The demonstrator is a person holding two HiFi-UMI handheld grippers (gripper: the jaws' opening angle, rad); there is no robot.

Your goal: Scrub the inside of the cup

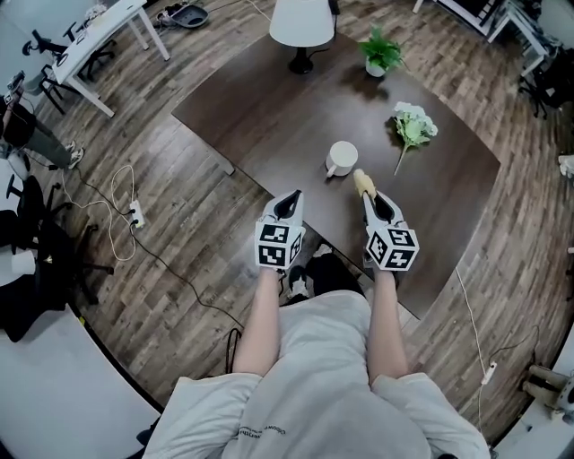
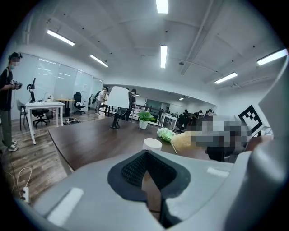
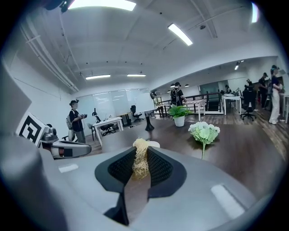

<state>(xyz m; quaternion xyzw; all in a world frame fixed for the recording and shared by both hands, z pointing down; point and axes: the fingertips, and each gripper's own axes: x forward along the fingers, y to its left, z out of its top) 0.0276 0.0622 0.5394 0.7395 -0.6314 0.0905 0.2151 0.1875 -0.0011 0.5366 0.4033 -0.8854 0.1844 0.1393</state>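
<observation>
A white cup point(image 1: 341, 159) with a handle stands upright on the dark table point(image 1: 269, 116), just beyond both grippers. My right gripper point(image 1: 375, 202) is shut on a yellowish fibre scrubber point(image 1: 362, 183), whose tip points at the cup from close on its right. In the right gripper view the scrubber point(image 3: 141, 162) sits pinched between the pads of the right gripper point(image 3: 141, 153), and the cup point(image 3: 154, 144) peeks out behind it. My left gripper point(image 1: 289, 204) hovers at the table's near edge, shut and empty. The left gripper view shows the cup point(image 2: 152, 144) ahead of the left gripper point(image 2: 145, 155).
A bunch of white flowers point(image 1: 413, 125) lies right of the cup. A small potted plant point(image 1: 380, 52) and a white lamp point(image 1: 302, 22) stand at the far side. Cables and a power strip point(image 1: 134, 215) lie on the wood floor to the left.
</observation>
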